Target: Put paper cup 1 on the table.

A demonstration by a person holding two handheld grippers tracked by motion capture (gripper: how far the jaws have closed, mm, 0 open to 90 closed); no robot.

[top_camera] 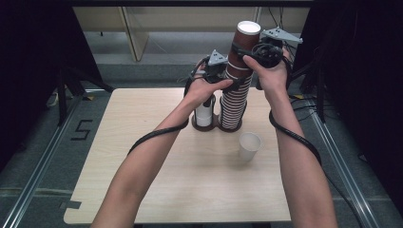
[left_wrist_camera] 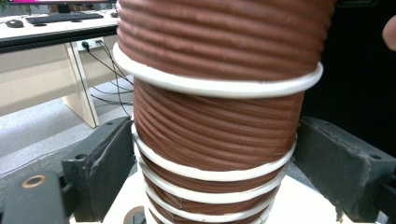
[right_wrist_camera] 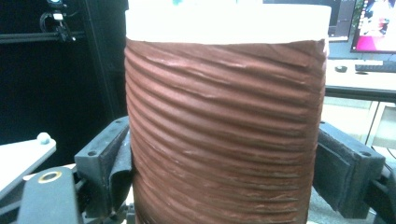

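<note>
A tall stack of brown ribbed paper cups (top_camera: pixel 234 102) stands in a dark two-ring holder (top_camera: pixel 212 127) at the far middle of the table. My left gripper (top_camera: pixel 231 84) is shut on the stack about halfway up; in the left gripper view its pads (left_wrist_camera: pixel 106 158) press both sides of a cup (left_wrist_camera: pixel 215 135) under white rims. My right gripper (top_camera: pixel 243 51) is shut on the top cup (top_camera: pixel 246 40), which sits raised above the others. In the right gripper view the top cup (right_wrist_camera: pixel 224 130) is held between both pads (right_wrist_camera: pixel 348 163).
A short white cup (top_camera: pixel 204 114) sits in the holder's left ring. A loose white paper cup (top_camera: pixel 249 145) stands upright on the wooden table (top_camera: pixel 166 190), to the front right of the holder. Dark stands flank the table, with desks and monitors behind.
</note>
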